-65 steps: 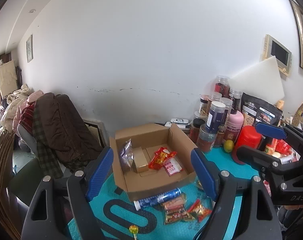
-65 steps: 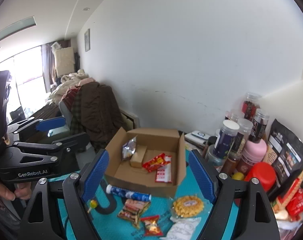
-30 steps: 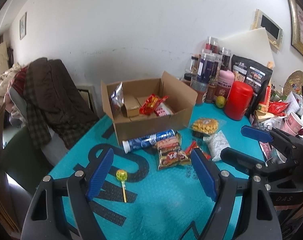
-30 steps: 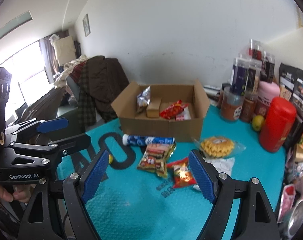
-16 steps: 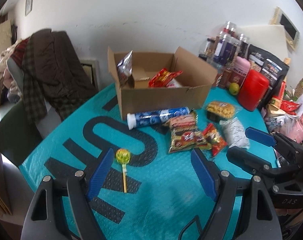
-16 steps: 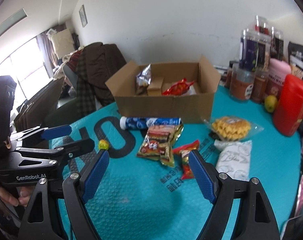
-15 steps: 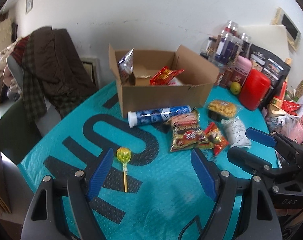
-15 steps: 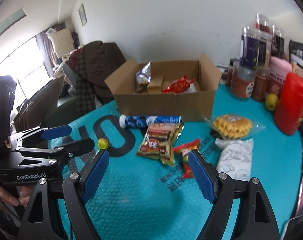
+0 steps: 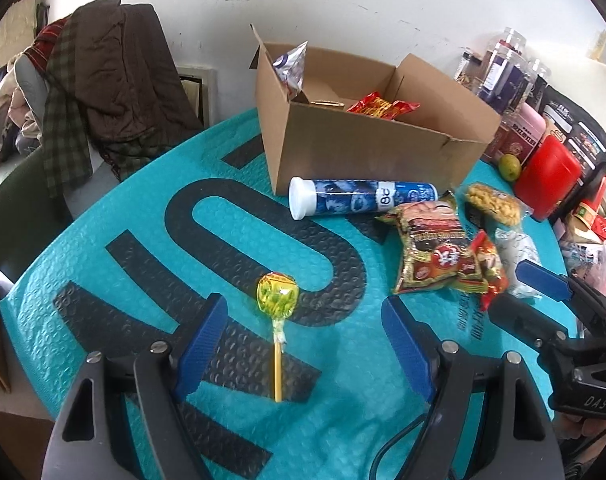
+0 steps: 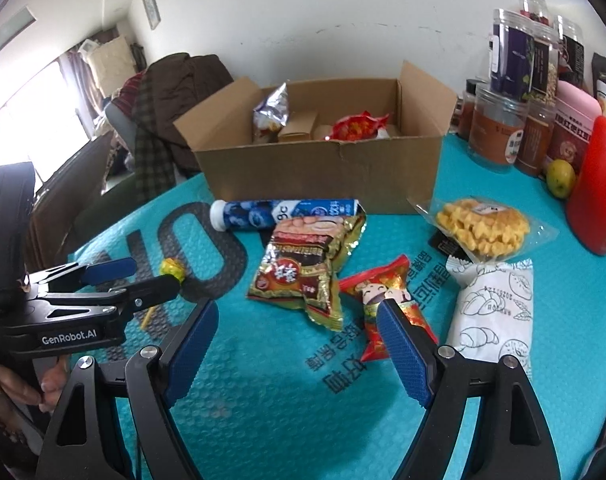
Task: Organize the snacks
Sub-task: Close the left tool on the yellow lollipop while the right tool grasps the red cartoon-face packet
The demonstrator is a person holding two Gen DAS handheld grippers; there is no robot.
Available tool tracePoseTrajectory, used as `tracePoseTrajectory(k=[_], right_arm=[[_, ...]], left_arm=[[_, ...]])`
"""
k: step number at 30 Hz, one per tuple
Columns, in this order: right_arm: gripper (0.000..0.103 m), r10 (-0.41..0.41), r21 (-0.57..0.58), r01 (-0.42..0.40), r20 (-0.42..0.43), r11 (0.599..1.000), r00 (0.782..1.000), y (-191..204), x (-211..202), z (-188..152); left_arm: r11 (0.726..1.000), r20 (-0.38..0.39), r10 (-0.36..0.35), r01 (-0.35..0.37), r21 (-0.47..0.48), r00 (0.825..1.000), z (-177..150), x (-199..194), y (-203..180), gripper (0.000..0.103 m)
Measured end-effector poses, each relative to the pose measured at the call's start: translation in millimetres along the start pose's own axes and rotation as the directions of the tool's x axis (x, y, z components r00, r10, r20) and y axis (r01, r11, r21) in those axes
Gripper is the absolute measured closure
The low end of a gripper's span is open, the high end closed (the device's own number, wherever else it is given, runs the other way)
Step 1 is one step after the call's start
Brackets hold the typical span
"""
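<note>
Reaching for loose snacks: our left gripper (image 9: 303, 328), jaws apart and just narrowing, brackets the lollipop (image 9: 277, 295) at lower centre; our right gripper (image 10: 299, 340), also apart and empty, nears the red packet (image 10: 383, 296); next, clamp and carry to the box (image 9: 367, 148).

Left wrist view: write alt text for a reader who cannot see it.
The open left gripper hangs over a yellow lollipop lying on a teal mat. Beyond it a blue tube and snack packets lie before a cardboard box holding more snacks. The right gripper shows at the right edge.
</note>
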State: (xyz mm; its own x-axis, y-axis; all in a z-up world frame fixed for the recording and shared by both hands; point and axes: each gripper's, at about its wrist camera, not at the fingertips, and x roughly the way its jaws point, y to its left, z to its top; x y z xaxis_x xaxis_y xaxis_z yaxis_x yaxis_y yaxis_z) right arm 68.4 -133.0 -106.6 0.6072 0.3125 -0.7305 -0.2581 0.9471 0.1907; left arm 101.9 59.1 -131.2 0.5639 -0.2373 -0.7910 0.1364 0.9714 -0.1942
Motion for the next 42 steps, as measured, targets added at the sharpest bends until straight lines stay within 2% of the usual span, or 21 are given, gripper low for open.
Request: tracePoseTrajectory(k=[5, 8, 10, 12, 18, 23, 27, 29, 31, 35, 42], right_arm=[[0.020, -0.027, 0.004, 0.027, -0.010, 1.000, 1.000, -7, 6, 0], [0.020, -0.045, 0.009, 0.045, -0.012, 0.999, 0.999, -12, 7, 0], [0.020, -0.057, 0.014, 0.057, -0.013, 0.998, 0.998, -16, 7, 0], [0.020, -0.069, 0.017, 0.069, -0.017, 0.997, 0.998, -20, 8, -1], [0.020, -0.124, 0.035, 0.125, -0.025, 0.992, 0.992, -40, 7, -2], [0.020, -0.122, 0.008, 0.122, -0.026, 0.992, 0.992, -47, 10, -1], [0.022, -0.109, -0.049, 0.108, -0.018, 0.993, 0.994, -47, 14, 3], [0.035, -0.097, -0.055, 0.095, -0.028, 0.994, 0.995, -48, 19, 4], [0.050, -0.087, -0.059, 0.082, -0.087, 0.995, 0.992, -49, 31, 4], [0.068, -0.111, -0.083, 0.100, -0.133, 0.991, 0.985, -48, 45, 0], [0.068, -0.079, -0.025, 0.076, -0.134, 0.997, 0.988, -49, 32, -6]], left_arm=[[1.000, -0.057, -0.018, 0.017, -0.026, 0.998, 2, 21, 5, 0.040], [1.000, -0.059, 0.009, -0.010, -0.029, 0.998, 3, 28, 5, 0.043], [0.999, -0.055, 0.031, -0.032, -0.016, 0.998, 4, 30, 4, 0.056], [0.997, -0.052, 0.072, -0.072, 0.010, 0.996, 4, 32, 2, 0.078], [1.000, -0.071, 0.008, -0.006, 0.021, 0.997, 2, 31, -7, 0.079], [0.998, -0.092, -0.052, 0.056, 0.035, 0.994, -3, 28, -24, 0.079], [0.996, -0.090, -0.071, 0.076, 0.048, 0.993, -3, 22, -33, 0.079], [0.995, -0.091, -0.075, 0.080, 0.053, 0.993, -2, 22, -34, 0.079], [0.995, -0.096, -0.075, 0.081, 0.055, 0.993, -1, 23, -36, 0.079], [0.996, -0.104, -0.075, 0.081, 0.047, 0.992, -3, 24, -35, 0.079], [0.995, -0.099, -0.088, 0.092, 0.041, 0.991, -7, 16, -35, 0.079]])
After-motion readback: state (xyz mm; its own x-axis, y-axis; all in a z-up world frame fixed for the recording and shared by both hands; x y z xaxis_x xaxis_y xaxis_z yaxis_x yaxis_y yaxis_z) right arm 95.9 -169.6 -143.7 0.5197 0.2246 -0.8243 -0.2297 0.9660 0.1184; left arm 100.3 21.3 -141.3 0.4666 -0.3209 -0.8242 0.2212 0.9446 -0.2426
